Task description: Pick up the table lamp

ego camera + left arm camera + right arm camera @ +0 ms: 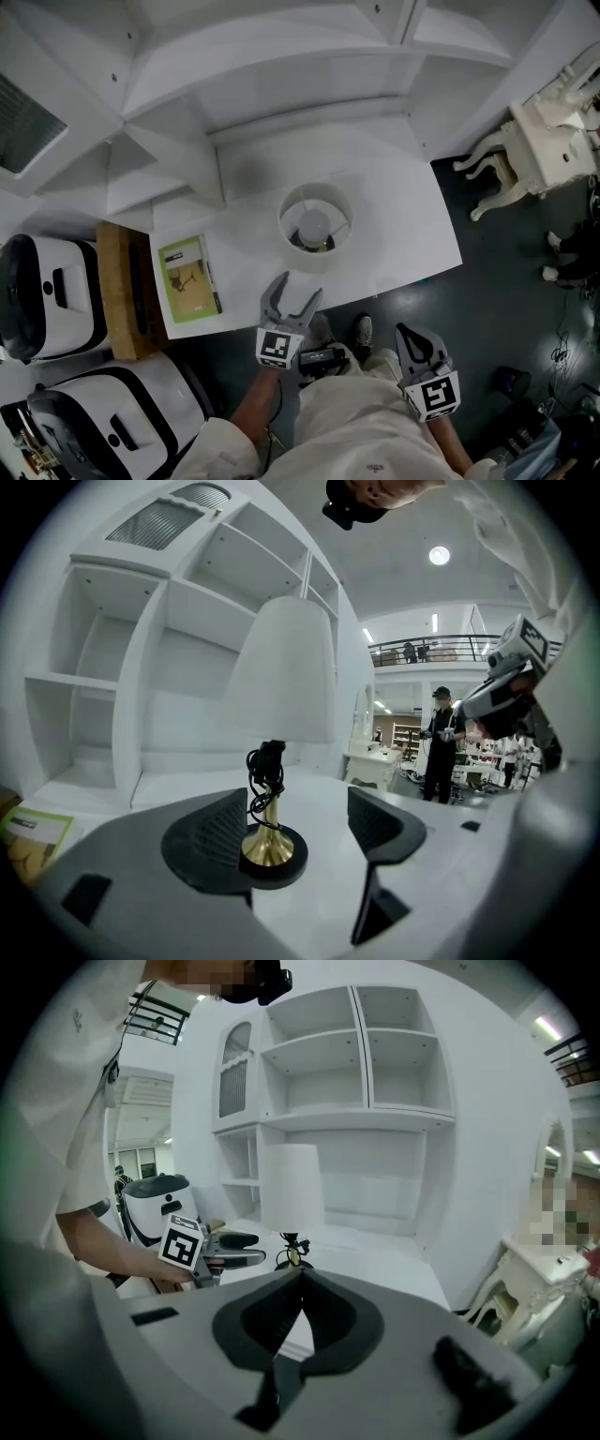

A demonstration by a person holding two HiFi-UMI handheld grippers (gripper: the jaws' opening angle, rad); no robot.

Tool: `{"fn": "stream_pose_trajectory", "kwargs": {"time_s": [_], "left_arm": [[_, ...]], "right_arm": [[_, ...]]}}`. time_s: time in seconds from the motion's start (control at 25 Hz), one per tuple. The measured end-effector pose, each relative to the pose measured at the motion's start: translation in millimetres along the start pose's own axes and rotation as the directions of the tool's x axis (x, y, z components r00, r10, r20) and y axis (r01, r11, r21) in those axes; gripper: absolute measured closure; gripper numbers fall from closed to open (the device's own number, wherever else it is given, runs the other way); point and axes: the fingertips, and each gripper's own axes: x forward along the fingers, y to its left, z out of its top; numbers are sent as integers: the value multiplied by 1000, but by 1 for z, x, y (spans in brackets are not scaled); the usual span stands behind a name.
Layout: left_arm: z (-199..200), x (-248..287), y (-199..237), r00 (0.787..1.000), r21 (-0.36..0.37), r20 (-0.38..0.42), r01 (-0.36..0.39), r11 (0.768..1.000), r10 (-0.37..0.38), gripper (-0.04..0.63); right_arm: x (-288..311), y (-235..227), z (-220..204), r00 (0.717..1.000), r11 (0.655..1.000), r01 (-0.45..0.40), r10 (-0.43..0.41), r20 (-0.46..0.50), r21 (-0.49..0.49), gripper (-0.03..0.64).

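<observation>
The table lamp [314,225] stands upright on the white table [412,216], seen from above as a round white shade. In the left gripper view its shade [281,667] sits on a brass stem with a cord wound round it, above a black round base [269,850]. My left gripper [299,287] is open at the table's front edge, pointing at the lamp from a short way off. The base shows between the open jaws of the left gripper [298,822], nearer the left pad, untouched. My right gripper [412,336] hangs lower right off the table, shut and empty [302,1279].
A green booklet [187,278] lies on the table's left end, beside a wooden stand [117,291]. Two white-and-black machines [47,295] sit at far left. White shelving [281,56] rises behind the table. An ornate white side table [539,150] stands at right. A person [441,742] stands far off.
</observation>
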Motion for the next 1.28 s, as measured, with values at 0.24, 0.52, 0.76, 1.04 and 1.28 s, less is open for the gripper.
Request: {"fn": "stream_pose_trajectory", "kwargs": {"time_s": [0.24, 0.52, 0.76, 1.04, 1.28], "left_arm": [[-15, 25, 18, 999, 33, 21, -47, 998, 46, 245], [-22, 59, 23, 999, 62, 25, -49, 997, 47, 232], [-22, 84, 30, 998, 57, 45, -53, 997, 51, 232], [-21, 106, 34, 998, 80, 49, -52, 995, 48, 232], [-18, 122, 33, 998, 84, 59, -36, 996, 31, 232]], "right_arm": [[-2, -1, -5, 999, 1000, 31, -31, -31, 2, 604], [-6, -2, -11, 998, 997, 60, -59, -22, 44, 605], [-20, -12, -25, 993, 994, 99, -96, -74, 47, 604], [-31, -22, -31, 983, 986, 164, -160, -85, 34, 604], [-38, -26, -38, 978, 981, 190, -185, -96, 45, 604]]}}
